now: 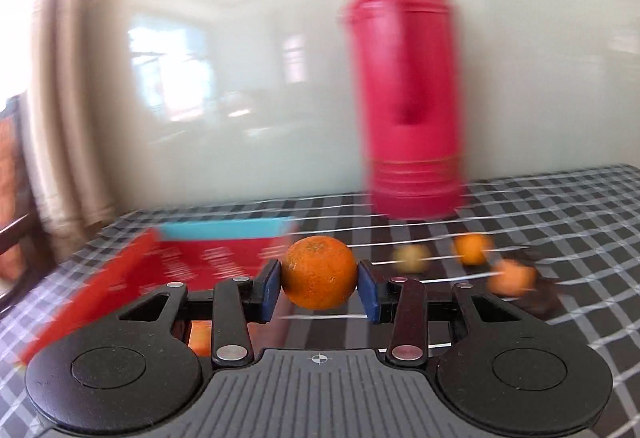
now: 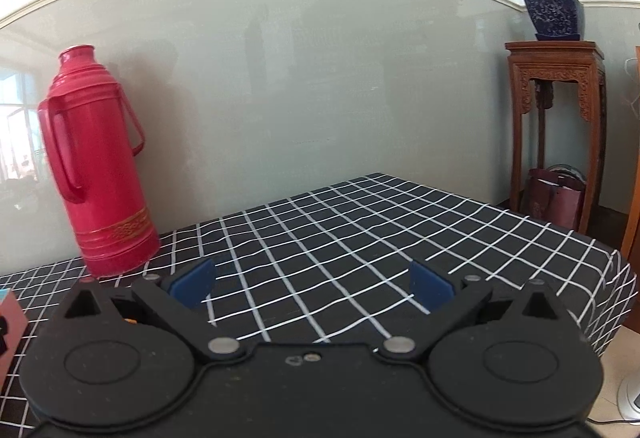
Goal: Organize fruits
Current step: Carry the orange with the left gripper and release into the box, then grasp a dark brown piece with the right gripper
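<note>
My left gripper (image 1: pixel 319 284) is shut on an orange (image 1: pixel 319 272), held between its blue pads above the checked tablecloth (image 1: pixel 560 238). A red box (image 1: pixel 192 266) with a blue far wall lies open just behind and left of it, and another orange fruit (image 1: pixel 200 338) shows below the left finger. To the right on the cloth lie a yellowish fruit (image 1: pixel 410 258), two more oranges (image 1: pixel 472 248) (image 1: pixel 512 278) and a dark object (image 1: pixel 540 294), all blurred. My right gripper (image 2: pixel 312 288) is open and empty over bare cloth (image 2: pixel 360 238).
A tall red thermos (image 1: pixel 408 86) stands at the back against the grey wall; it also shows in the right wrist view (image 2: pixel 100 166). A wooden stand (image 2: pixel 556 126) with a potted plant (image 2: pixel 552 6) stands beyond the table's right edge. A corner of the box (image 2: pixel 12 314) shows at far left.
</note>
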Available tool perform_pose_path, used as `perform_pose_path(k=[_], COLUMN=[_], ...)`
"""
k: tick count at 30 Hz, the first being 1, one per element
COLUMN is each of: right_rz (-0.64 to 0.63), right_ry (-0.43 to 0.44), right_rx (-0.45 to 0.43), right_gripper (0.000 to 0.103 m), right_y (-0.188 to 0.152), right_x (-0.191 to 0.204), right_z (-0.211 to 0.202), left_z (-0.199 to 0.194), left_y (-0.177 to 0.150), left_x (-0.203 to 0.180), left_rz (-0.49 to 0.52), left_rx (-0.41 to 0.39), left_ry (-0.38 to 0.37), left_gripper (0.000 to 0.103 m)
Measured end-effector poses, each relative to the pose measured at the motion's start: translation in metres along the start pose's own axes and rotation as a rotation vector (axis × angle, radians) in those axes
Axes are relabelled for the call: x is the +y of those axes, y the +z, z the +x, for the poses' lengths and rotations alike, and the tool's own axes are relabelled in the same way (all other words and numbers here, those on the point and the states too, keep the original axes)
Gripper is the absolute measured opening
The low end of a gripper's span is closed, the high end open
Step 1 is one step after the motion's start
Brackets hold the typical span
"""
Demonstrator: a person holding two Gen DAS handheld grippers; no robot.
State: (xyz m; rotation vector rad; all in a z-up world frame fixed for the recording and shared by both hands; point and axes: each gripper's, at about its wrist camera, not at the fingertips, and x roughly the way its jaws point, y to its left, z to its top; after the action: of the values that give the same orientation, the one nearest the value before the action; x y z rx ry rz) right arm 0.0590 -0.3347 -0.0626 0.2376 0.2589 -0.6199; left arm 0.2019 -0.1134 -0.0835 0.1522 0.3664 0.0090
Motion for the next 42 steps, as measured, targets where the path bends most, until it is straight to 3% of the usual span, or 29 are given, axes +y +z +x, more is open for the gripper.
perform_pose_path(k=[6, 12, 13, 15, 16, 17, 20, 28, 31, 42], right_rz=[-0.039, -0.089, -0.092, -0.097, -0.099, -0.101, -0.112, -0.132, -0.147, -0.192], right_ry=[0.064, 0.101, 0.107, 0.114, 0.116, 0.119, 0.130, 0.152, 0.170, 0.213], right_rx=[0.025, 0.041, 0.044, 0.049, 0.053, 0.057, 0.071, 0.104, 0.123, 0.224], right_gripper=[0.097, 0.097, 0.097, 0.097, 0.097, 0.097, 0.097, 0.097, 0.097, 0.097], right_y=[-0.007, -0.013, -0.014, -0.015, -0.016, -0.017, -0.020, -0.027, -0.030, -0.036], right_x=[0.031, 0.061, 0.064, 0.069, 0.072, 0.074, 0.082, 0.095, 0.101, 0.118], right_z=[0.002, 0.003, 0.003, 0.004, 0.005, 0.006, 0.008, 0.017, 0.022, 0.053], left_z=[0.024, 0.034, 0.033, 0.027, 0.024, 0.017, 0.004, -0.014, -0.023, -0.054], left_y=[-0.004, -0.016, -0.016, -0.015, -0.015, -0.014, -0.011, -0.013, -0.018, -0.033], left_x=[0.061, 0.093, 0.093, 0.098, 0.102, 0.104, 0.114, 0.151, 0.165, 0.197], left_rz=[-0.057, -0.104, -0.107, -0.125, -0.136, -0.141, -0.138, -0.186, -0.187, -0.183], left_rx=[0.118, 0.231, 0.232, 0.227, 0.216, 0.193, 0.144, 0.154, 0.150, 0.081], left_ry=[0.174, 0.171, 0.168, 0.160, 0.168, 0.176, 0.185, 0.192, 0.205, 0.274], left_gripper=[0.042, 0.042, 0.046, 0.068, 0.084, 0.089, 0.090, 0.092, 0.099, 0.103])
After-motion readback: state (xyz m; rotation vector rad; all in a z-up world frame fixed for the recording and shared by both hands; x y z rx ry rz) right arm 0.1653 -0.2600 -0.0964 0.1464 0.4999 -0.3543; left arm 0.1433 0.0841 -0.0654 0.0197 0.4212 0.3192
